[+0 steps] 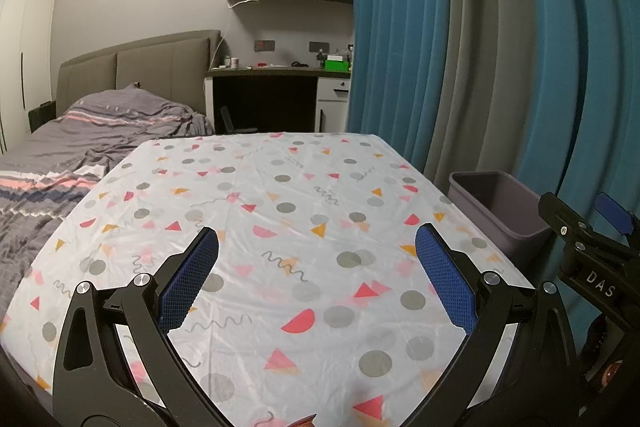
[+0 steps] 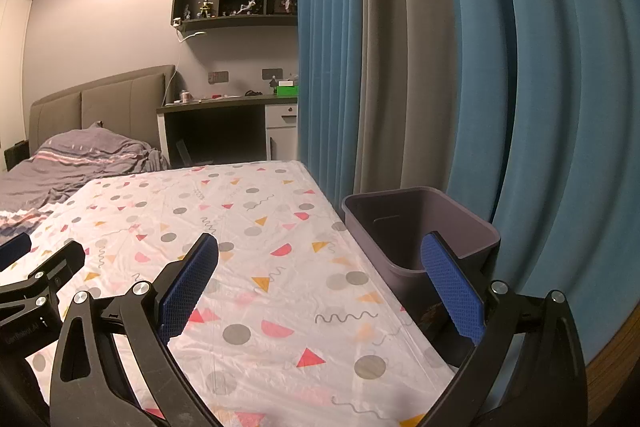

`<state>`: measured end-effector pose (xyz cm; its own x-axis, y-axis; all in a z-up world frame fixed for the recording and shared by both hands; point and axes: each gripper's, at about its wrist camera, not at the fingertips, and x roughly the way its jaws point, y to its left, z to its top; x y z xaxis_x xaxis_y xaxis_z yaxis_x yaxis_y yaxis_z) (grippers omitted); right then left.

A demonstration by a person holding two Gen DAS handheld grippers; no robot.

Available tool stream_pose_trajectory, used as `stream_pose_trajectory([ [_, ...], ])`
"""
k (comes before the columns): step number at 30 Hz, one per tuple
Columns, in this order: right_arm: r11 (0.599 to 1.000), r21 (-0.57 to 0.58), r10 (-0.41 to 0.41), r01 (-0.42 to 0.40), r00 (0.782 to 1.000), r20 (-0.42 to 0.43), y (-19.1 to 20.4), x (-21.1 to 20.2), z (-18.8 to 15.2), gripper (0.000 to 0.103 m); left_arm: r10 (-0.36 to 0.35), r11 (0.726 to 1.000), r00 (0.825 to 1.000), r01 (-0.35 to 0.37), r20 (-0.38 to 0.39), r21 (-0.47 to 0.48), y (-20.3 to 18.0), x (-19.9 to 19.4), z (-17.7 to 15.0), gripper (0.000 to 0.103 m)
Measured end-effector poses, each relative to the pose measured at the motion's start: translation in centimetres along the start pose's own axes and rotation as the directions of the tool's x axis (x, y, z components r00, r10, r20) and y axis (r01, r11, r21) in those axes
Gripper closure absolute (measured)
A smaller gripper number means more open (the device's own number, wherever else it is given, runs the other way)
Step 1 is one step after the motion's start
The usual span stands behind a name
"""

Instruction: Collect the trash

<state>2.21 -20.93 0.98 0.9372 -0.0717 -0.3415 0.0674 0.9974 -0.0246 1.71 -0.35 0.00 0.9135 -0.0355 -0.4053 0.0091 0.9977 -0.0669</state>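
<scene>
A: Where does the bin (image 2: 420,227) sit against the two grippers?

B: It stands off the right edge of the table (image 2: 248,267), against the blue and grey curtain (image 2: 400,67). In the right wrist view the right gripper (image 2: 320,275) is spread wide with nothing between its blue pads; its right finger (image 2: 452,291) overlaps the bin's near rim, while the left finger is over the patterned cloth. In the left wrist view the same bin (image 1: 500,211) lies ahead and to the right of the left gripper (image 1: 316,267), clear of it.

A: And the left gripper?

B: Also spread wide and holding nothing. It is raised above the table, pointing along it toward the bed (image 1: 80,147) and the far desk (image 1: 280,71). The right gripper shows at the right border of the left view, just beside the left one; both point much the same way.

A: Any trash?

B: On the cloth I see only printed dots, triangles and squiggles. A small reddish scrap (image 1: 304,421) sits at the bottom edge of the left view, cut off; I cannot tell what it is. The bin's upper inside looks bare in both views, but its floor is hidden by the near wall and the finger. The hands on the grippers are out of view.
</scene>
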Motion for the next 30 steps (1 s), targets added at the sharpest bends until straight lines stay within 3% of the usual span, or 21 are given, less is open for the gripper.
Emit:
stream_pose_trajectory([
  [30,1.0,0.003,-0.003,0.003,1.0,-0.003,-0.05,-0.05,0.01,0.006,-0.007,1.0,1.0,0.007,-0.012,0.001,-0.42,0.21,-0.55,0.006],
])
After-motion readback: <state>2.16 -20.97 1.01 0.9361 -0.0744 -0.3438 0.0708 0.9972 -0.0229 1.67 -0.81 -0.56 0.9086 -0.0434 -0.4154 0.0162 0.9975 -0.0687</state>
